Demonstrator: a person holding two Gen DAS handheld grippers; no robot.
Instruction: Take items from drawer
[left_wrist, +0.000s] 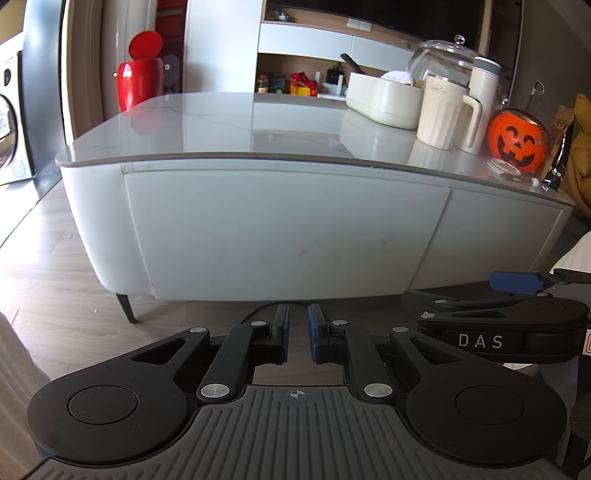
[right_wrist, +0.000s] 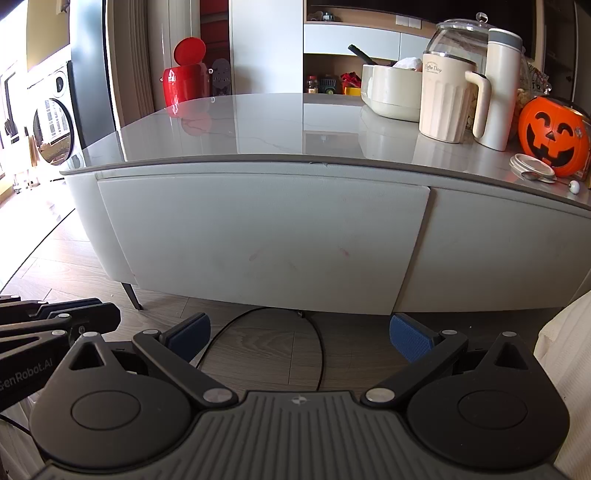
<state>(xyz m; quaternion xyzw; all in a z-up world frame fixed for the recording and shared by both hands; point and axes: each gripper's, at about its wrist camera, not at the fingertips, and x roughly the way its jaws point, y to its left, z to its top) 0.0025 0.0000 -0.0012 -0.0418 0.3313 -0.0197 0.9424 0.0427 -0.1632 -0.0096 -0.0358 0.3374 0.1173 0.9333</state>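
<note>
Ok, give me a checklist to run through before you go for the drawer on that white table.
1. Wide white drawer front closed, nothing taken out yet: ok, flush with the pale table body.
2. Handle to grab: cannot tell, no knob or pull shows on the panel.
3. Right gripper open and empty: ok, blue pads spread wide.
4. Left gripper ready to grasp: not ok, jaws nearly shut, holding nothing.
5. Floor path clear: not ok, a black cable loops in front of the drawer.
6. Orange pumpkin bucket near the tabletop edge: ok, standing back from the rim.
</note>
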